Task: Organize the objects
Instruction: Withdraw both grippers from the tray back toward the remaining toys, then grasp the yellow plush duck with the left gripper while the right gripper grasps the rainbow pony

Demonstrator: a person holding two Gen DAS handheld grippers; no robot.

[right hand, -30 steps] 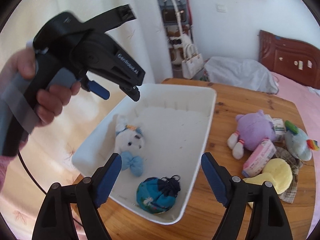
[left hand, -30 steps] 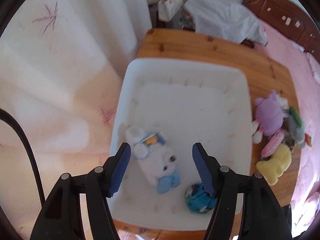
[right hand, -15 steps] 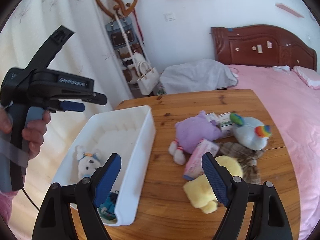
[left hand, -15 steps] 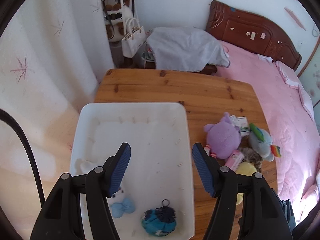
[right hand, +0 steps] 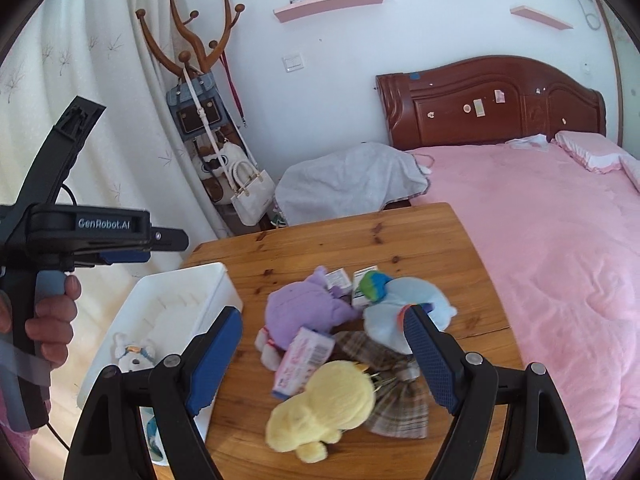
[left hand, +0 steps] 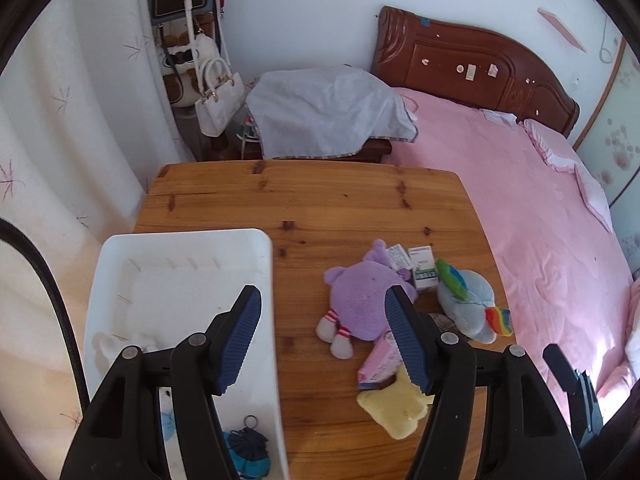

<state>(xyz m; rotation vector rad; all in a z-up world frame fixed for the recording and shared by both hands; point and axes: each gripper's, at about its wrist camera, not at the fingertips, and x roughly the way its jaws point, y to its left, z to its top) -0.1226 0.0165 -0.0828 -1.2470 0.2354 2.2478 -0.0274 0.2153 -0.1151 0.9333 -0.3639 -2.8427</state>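
Tabletop yellow plush (right hand: 324, 408) lies between right gripper's (right hand: 326, 360) spread fingers (right hand: 430, 360).

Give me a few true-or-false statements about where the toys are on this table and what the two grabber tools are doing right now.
1. The white bear lies inside the white bin. True.
2. The right gripper is clamped on the yellow plush. False: its jaws are open and it holds nothing; the plush lies on the wooden table.
3. The purple plush is in the bin. False: it lies on the table beside the bin.
4. The left gripper is open and empty. True.
5. The pink box lies between the purple plush and the yellow plush. True.
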